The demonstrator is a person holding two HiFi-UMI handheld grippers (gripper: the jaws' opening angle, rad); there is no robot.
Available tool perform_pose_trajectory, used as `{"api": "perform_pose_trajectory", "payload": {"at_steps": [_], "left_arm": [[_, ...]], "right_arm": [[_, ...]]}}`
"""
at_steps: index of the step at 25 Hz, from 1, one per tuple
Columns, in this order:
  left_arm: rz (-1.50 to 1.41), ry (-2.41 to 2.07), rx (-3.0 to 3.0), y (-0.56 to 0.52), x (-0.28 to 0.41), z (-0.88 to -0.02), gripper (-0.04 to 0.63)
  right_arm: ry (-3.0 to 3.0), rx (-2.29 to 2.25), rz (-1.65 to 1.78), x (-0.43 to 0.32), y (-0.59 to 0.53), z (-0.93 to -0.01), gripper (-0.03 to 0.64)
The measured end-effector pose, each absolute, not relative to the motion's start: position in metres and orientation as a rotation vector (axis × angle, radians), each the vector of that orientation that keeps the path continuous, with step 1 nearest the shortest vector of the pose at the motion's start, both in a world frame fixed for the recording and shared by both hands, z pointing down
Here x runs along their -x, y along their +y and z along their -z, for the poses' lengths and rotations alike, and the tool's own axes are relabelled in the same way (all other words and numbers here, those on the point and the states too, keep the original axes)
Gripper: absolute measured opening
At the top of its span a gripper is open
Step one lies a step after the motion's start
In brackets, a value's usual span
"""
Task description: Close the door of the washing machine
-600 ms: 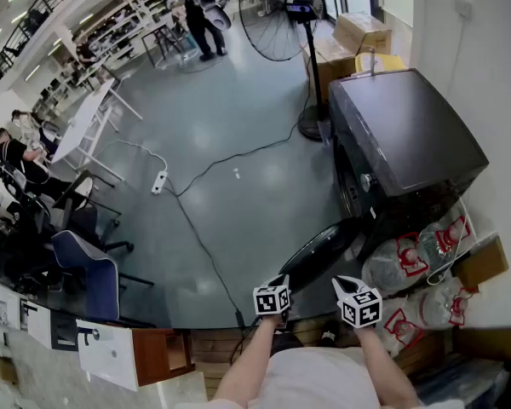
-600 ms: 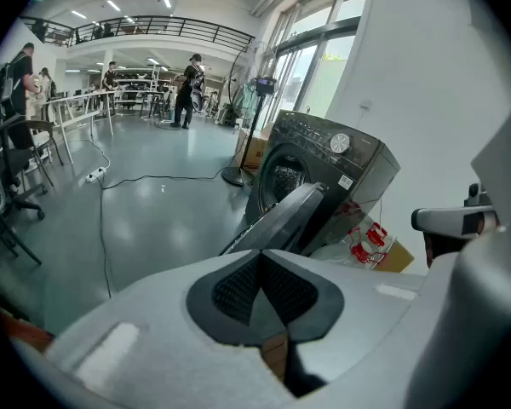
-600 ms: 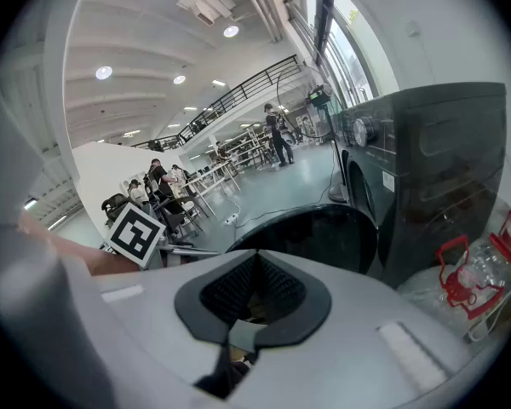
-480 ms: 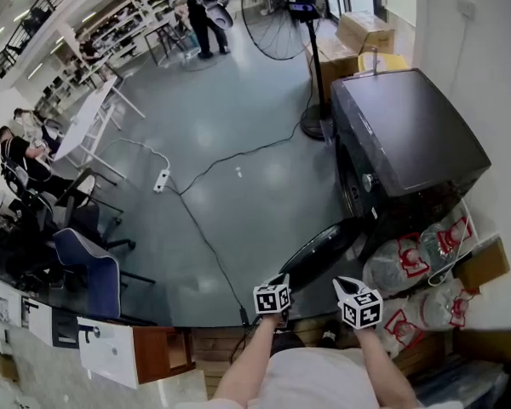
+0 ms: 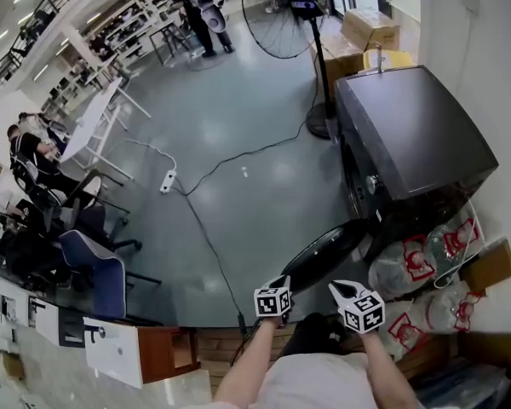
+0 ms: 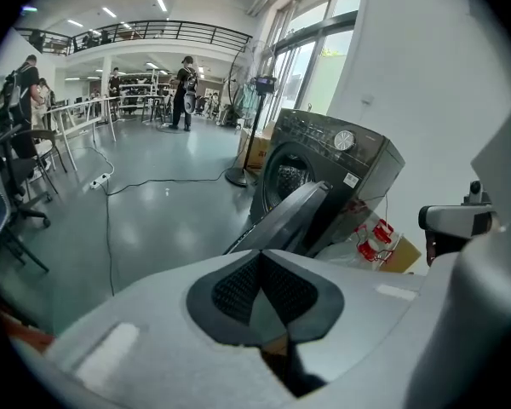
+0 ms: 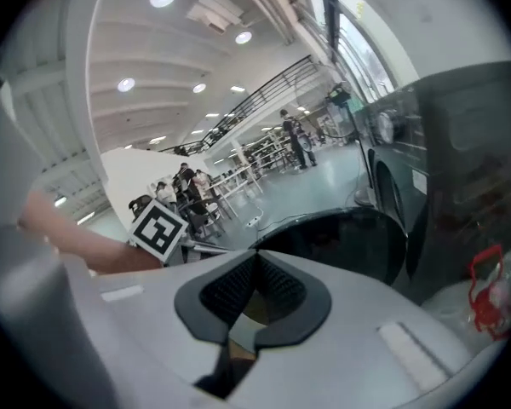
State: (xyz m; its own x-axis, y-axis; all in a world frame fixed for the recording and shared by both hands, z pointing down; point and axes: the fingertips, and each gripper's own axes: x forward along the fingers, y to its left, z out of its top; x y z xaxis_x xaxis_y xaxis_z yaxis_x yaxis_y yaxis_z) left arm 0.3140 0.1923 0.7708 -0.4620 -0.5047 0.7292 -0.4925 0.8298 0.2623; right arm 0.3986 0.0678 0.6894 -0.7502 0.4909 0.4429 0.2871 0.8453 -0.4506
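The left gripper [image 5: 280,283] and right gripper [image 5: 339,288] sit side by side, both clenched shut on nothing. Just ahead of them, touching neither, the door [image 5: 327,254] hangs wide open. To the right gripper's right lie plastic bags [image 5: 404,264]. Beyond the door stands the washer [image 5: 409,135], and past it a fan [image 5: 313,24].

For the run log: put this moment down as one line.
door: open, swung outward | left gripper: shut, empty | right gripper: shut, empty | both facing door
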Motion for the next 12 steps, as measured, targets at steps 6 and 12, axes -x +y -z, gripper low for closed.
{"api": "perform_pose_trajectory", "payload": {"at_steps": [6,12], "left_arm": [[-0.087,-2.089,-0.796,0.192,-0.303,-0.771,0.008],[-0.057,-2.100,-0.785,0.195,-0.289,-0.775,0.008]], "right_arm": [[-2.465,0.761,-0.039,-0.368,0.086,-0.689,0.029],[-2.378,0.912,0.284,-0.321,0.075,-0.696,0.063]]}}
